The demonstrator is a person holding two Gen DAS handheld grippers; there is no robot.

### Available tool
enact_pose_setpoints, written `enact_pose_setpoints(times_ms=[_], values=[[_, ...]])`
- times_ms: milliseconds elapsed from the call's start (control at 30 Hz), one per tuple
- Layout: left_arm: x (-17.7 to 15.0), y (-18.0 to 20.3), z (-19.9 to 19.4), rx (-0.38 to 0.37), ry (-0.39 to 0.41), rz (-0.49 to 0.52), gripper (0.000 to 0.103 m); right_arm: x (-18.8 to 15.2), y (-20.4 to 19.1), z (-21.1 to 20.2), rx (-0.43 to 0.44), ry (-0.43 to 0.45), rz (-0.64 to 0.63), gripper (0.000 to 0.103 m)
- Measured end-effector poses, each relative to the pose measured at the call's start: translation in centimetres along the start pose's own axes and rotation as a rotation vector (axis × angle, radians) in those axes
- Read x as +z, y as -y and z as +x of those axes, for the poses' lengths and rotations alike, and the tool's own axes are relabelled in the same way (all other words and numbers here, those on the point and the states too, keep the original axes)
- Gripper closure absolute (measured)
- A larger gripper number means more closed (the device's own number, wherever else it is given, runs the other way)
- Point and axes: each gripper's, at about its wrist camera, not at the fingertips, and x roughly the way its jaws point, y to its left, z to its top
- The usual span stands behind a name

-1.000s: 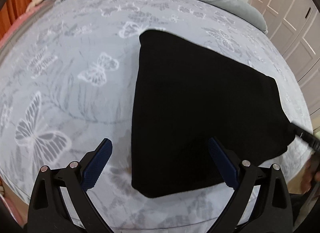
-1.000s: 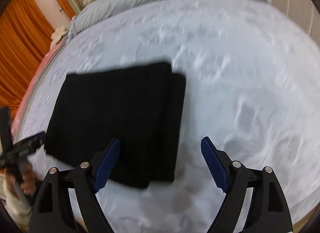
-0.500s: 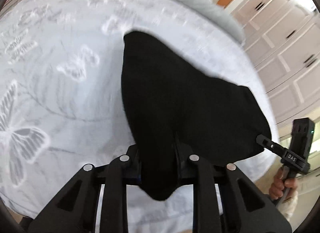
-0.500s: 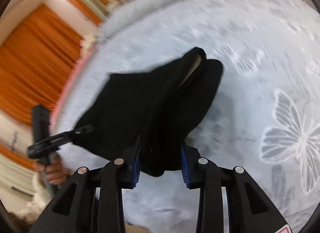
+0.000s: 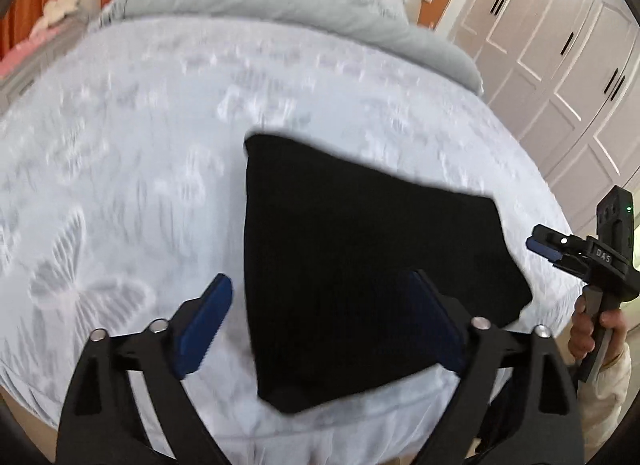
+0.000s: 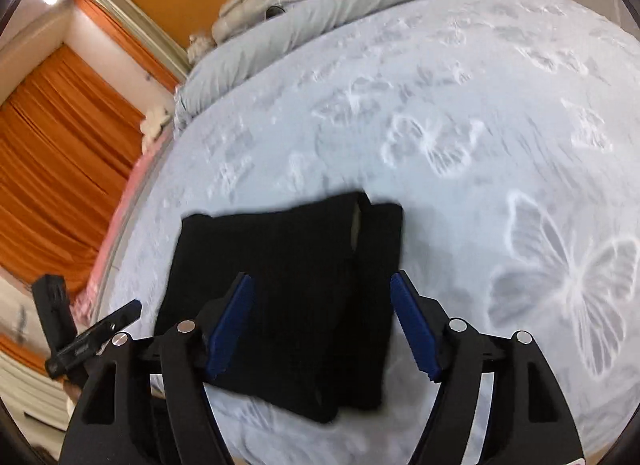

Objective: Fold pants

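On pale bedspread — folded black pants, no containers.

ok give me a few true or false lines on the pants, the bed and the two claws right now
1. The black pants lie folded on the bed. True.
2. The left claw is clamped on the pants. False: its jaws are opening, pads off the cloth.
3. The bedspread carries a butterfly print. True.
4. The right claw holds the pants up in the air. False: its jaws are opening and the pants rest on the bed.
5. White wardrobe doors show in the left wrist view. True.
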Motion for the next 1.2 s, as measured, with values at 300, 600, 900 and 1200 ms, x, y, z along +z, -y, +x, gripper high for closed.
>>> enact_pose_setpoints(times_ms=[300,600,900,1200], values=[[4.3,0.7,4.3,0.195,-0.005,-0.052,0.012,2.9,-2.7,7.4,-0.159,-0.104,-0.143,0.099],[2.6,2.3,6.5,0.332,-0.037,0.054,0.012,2.5,-1.9,6.8,-0.256,-0.095,-0.186,0.085],[0.4,3.2,5.8,0.353,-0.032,0.087,0.012,-2.6,-1.9,4.7,-0.229,-0.148,-0.273,0.089],[-0.9,2.8,5.7,0.374,-0.044,0.106,0.009,-4.2,-3.0,2.5,-0.192,-0.149,-0.299,0.087]])
